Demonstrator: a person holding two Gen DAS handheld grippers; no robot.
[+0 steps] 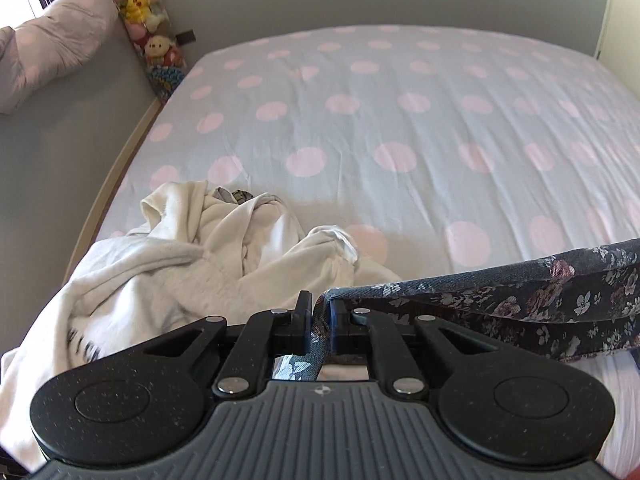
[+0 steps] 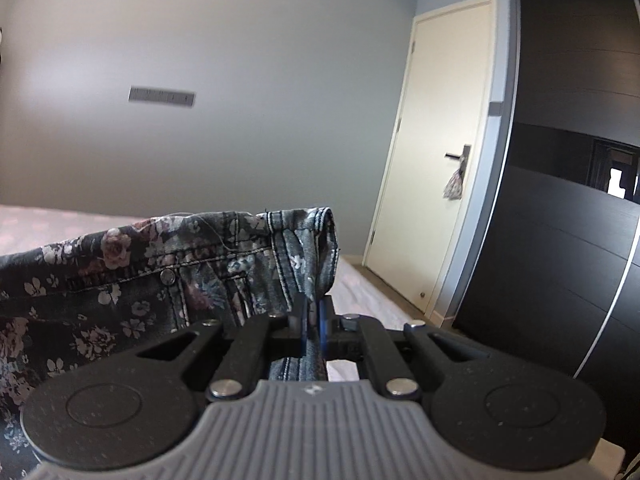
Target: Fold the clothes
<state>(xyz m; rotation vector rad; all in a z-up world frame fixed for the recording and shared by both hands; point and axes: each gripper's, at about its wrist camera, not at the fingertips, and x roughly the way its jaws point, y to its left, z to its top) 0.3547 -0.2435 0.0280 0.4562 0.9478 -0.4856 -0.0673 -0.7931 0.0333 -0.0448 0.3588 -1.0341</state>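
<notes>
The left gripper (image 1: pixel 320 312) and right gripper (image 2: pixel 314 316) each clench the dark floral denim jeans (image 1: pixel 520 304), stretched across the frame's lower right above the pink-dotted grey bedsheet (image 1: pixel 400 120), beside crumpled white clothes (image 1: pixel 180 264).

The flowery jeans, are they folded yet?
Not yet. The flowery jeans hang stretched between the left gripper and right gripper.

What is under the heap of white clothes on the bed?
Under the white clothes a bit of grey patterned fabric pokes out at the top, with the dotted sheet around them. Whatever else lies underneath is covered.
</notes>
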